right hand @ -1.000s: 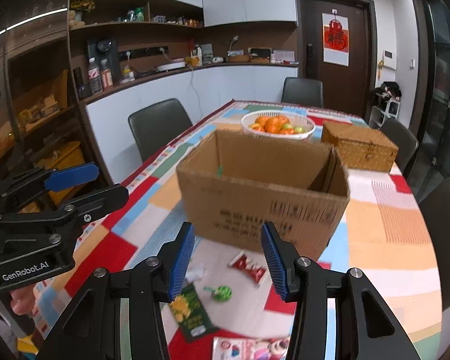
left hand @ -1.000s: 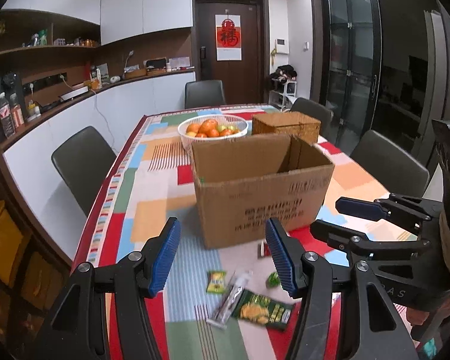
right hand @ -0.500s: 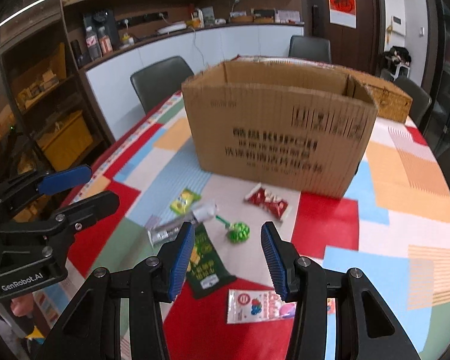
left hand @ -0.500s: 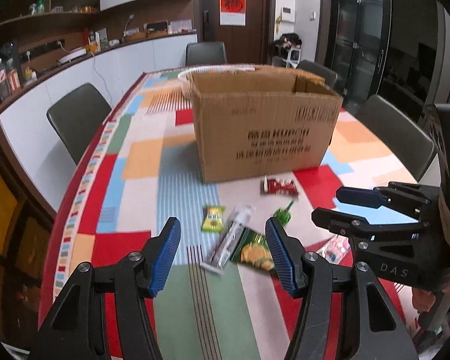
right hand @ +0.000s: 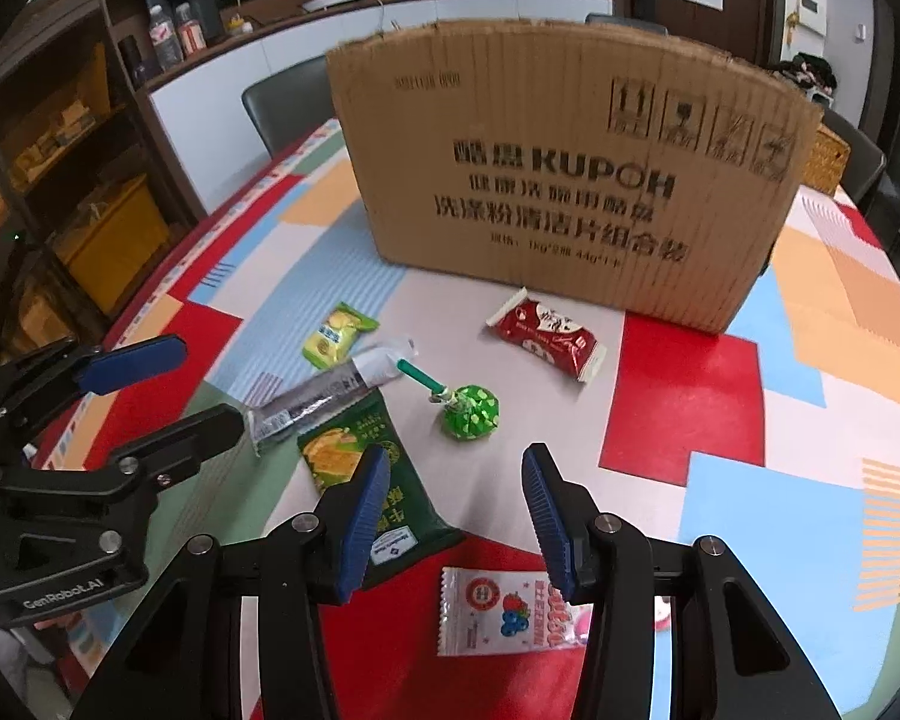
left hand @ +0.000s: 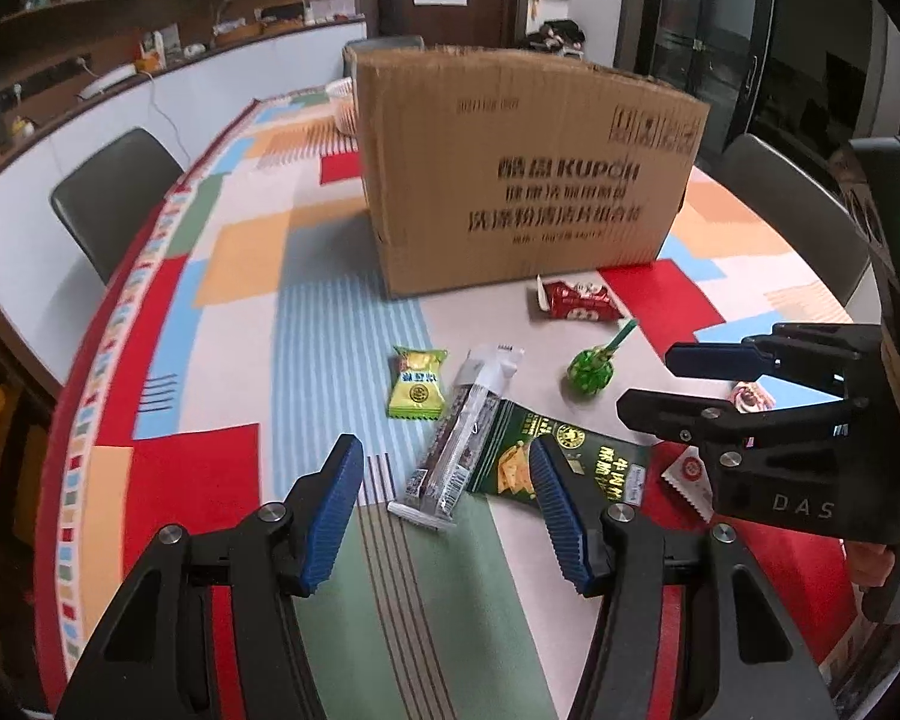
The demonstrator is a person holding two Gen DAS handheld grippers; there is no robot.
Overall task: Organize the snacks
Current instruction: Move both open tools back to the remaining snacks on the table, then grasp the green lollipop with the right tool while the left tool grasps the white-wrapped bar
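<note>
Both lowered since a second ago, now tipped down over the scattered snacks on the table (left hand: 330,648). Left gripper (left hand: 447,507) jaws just narrowed a little, open and empty above the long silver bar (left hand: 462,432) and dark green packet (left hand: 561,462). Right gripper (right hand: 453,510) open, empty, near the green lollipop (right hand: 471,411). Cardboard box (right hand: 570,180) behind, waiting. First pick likely next; nothing packed yet.

Both wrist views angled down, near the table (left hand: 306,324), sharing cardboard box (right hand: 570,180)
</note>
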